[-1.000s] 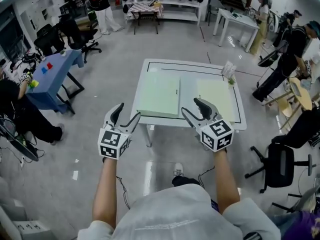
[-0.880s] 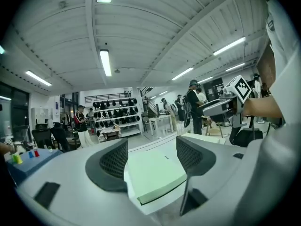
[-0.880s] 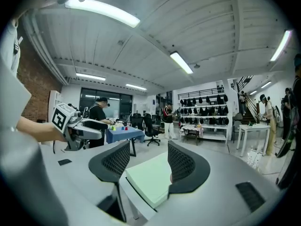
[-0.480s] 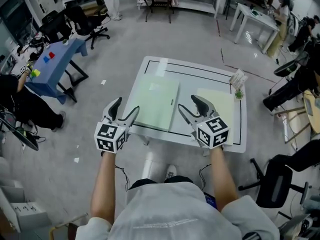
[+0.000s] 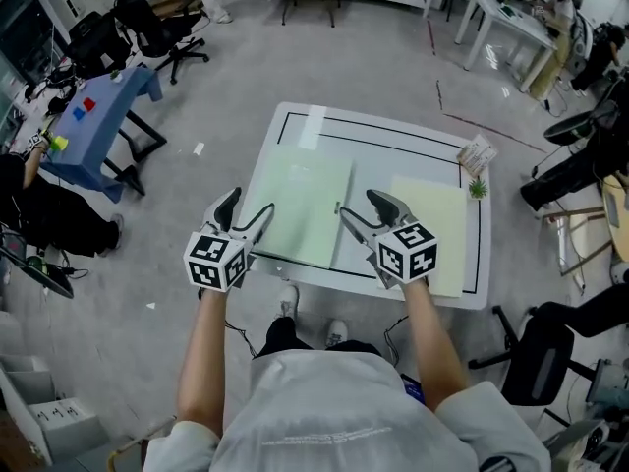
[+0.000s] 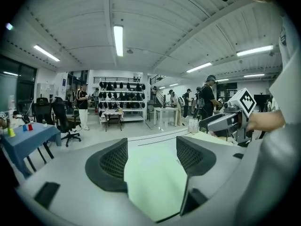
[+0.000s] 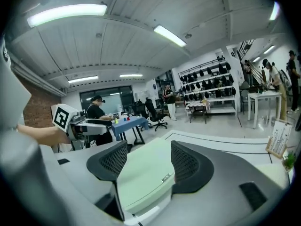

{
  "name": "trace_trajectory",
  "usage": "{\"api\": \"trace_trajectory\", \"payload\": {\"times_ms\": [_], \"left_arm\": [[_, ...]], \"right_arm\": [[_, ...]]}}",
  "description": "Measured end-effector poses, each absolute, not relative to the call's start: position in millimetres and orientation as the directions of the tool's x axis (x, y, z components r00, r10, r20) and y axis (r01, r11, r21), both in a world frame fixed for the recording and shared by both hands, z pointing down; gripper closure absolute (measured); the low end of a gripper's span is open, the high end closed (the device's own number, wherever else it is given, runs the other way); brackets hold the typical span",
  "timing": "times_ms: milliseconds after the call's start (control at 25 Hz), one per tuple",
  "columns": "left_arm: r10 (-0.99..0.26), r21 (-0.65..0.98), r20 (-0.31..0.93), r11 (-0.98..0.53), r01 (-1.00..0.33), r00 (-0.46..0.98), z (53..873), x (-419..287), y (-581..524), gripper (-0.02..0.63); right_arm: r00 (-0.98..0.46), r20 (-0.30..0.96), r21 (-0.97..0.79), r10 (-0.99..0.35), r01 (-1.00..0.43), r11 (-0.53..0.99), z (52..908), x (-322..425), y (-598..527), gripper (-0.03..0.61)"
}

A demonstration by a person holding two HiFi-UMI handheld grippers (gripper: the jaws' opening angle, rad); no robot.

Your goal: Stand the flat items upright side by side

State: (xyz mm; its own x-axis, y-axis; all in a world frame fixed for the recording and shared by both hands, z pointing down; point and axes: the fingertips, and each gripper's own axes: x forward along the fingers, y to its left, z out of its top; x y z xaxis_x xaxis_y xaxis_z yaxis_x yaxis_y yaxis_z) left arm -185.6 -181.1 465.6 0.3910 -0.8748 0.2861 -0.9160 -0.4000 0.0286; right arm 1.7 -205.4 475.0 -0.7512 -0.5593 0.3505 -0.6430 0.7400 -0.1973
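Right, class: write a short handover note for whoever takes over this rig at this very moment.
Left gripper: open, empty, at the near left edge of the table, beside the left item.
Right gripper: jaws opening, nothing gripped; the left item's near right corner lies in line between them, untouched.
Items: both lie flat, with the right item set apart from the left.
Done: nothing stood up yet.
Left: stand both upright, side by side.

Head overhead, gripper views low, seemingly sharing table
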Motion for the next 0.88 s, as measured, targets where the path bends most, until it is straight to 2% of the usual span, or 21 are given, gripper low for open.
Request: {"api": "trace_trajectory", "payload": {"times_ms": [400,720,880], "left_arm": [[-0.721,0.159,0.460,-0.507,-0.847,0.518,552.2,-219.3,-243.1,0.288],[-0.580,0.326,0.504,-0.559,-0.763,0.640,608.0,-232.1,-266.5,0.278],[-0.490,0.404,0.532,-0.569,-0.716,0.690,636.8,-233.3,-266.7,0.272]], "right_arm": [[-0.683,0.522,-0.397,-0.510,-0.724,0.564,572.8,-29.9,-236.2,0.222],[-0.603,0.627,-0.410,-0.493,-0.794,0.450,624.4,-37.0,-253.2,0.206],[-0.573,0.703,-0.381,-0.420,-0.803,0.458,654.9,-40.1,-250.0,0.204]]}}
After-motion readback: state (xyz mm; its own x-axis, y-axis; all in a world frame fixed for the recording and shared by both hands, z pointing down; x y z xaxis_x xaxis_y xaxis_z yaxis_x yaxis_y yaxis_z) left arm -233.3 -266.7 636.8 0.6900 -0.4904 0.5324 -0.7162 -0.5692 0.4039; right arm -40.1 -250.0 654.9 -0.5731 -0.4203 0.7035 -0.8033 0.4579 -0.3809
